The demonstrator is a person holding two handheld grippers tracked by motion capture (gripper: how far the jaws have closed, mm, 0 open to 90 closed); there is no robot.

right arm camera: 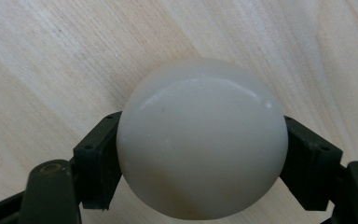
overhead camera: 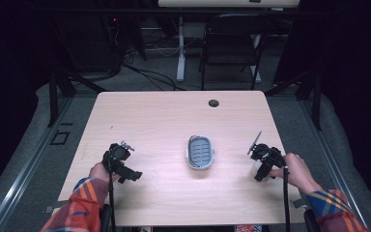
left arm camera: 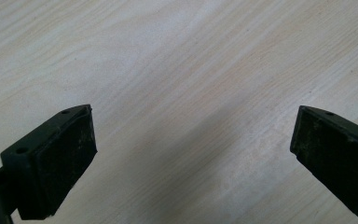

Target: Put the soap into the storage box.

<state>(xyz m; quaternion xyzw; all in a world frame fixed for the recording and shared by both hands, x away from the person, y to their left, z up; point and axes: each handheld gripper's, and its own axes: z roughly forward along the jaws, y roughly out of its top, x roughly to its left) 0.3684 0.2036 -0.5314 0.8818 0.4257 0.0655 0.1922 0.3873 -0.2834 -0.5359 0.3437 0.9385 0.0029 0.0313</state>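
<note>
Both jaws of the right gripper (right arm camera: 200, 154) clamp a white ball (right arm camera: 200, 140) (left gripper (left arm camera: 193, 154) gapes wide) over the table (overhead camera: 164, 116).

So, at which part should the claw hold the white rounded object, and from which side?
Across its widest part, one jaw on each flank, coming from above. The white rounded object is smooth and domed, so a higher grip would likely slip off. The right claw holds it this way.

Right claw (overhead camera: 262, 166) clamped on white ball (overhead camera: 258, 168); grey tray (overhead camera: 200, 152) between it and left claw (overhead camera: 121, 164), on bench (overhead camera: 164, 116).
</note>
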